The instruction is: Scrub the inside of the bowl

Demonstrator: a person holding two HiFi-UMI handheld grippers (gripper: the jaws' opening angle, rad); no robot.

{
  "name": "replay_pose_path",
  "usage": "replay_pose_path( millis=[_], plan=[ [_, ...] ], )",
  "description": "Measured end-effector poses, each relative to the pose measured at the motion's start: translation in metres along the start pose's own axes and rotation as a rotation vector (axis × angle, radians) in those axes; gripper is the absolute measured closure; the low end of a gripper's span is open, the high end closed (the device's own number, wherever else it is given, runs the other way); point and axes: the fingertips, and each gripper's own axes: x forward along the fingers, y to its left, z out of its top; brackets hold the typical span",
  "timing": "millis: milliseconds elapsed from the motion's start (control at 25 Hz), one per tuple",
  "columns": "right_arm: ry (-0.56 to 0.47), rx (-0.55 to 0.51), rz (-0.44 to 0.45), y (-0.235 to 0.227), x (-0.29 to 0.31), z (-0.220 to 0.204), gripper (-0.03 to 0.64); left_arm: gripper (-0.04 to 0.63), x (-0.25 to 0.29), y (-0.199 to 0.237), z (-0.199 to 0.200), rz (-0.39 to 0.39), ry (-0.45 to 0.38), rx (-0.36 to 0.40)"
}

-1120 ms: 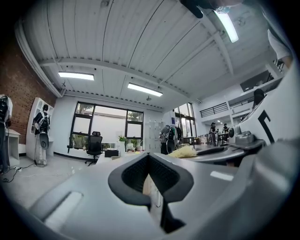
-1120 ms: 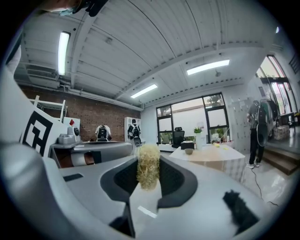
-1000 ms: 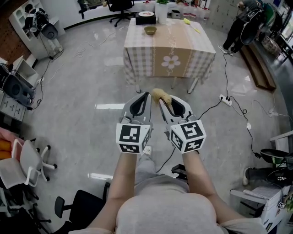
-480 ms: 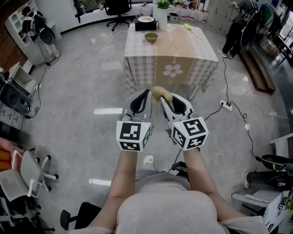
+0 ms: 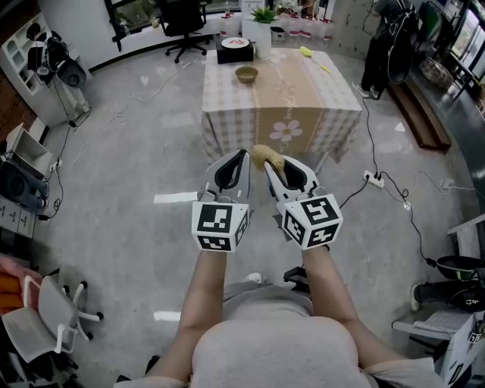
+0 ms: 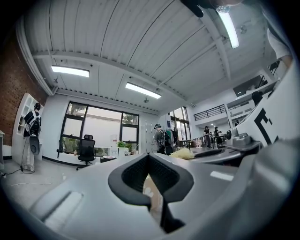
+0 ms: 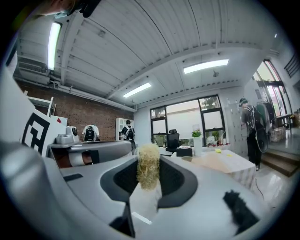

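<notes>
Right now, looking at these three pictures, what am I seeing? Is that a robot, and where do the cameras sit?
There is no robot here. A person holds a hand tool with two jaws in each hand. The wide picture comes from a camera on the person's head, looking down over the arms to the floor. The other two come from a small camera on each tool, looking along its jaws. The left gripper is shut with nothing in it. The right gripper is shut on a yellowish fibrous scrubber. Ahead stands a table with a checked cloth. On it are a small bowl, a potted plant and a dark box with a plate on top. The person stands well short of the table, so no scrubbing has begun.
</notes>
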Motion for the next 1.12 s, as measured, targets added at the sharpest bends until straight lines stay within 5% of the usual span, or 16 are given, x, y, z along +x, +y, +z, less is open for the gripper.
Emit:
replay_pose_path(
  millis=[680, 1120],
  plan=[
    [-0.014, 0.017, -0.010, -0.036, 0.071, 0.002, 0.518, 0.589, 0.055, 0.050, -0.009, 0.015, 0.004, -0.029],
    [-0.008, 0.027, 0.000, -0.098, 0.144, -0.002, 0.518, 0.589, 0.138, 0.088, -0.030, 0.031, 0.039, -0.029]
  ],
)
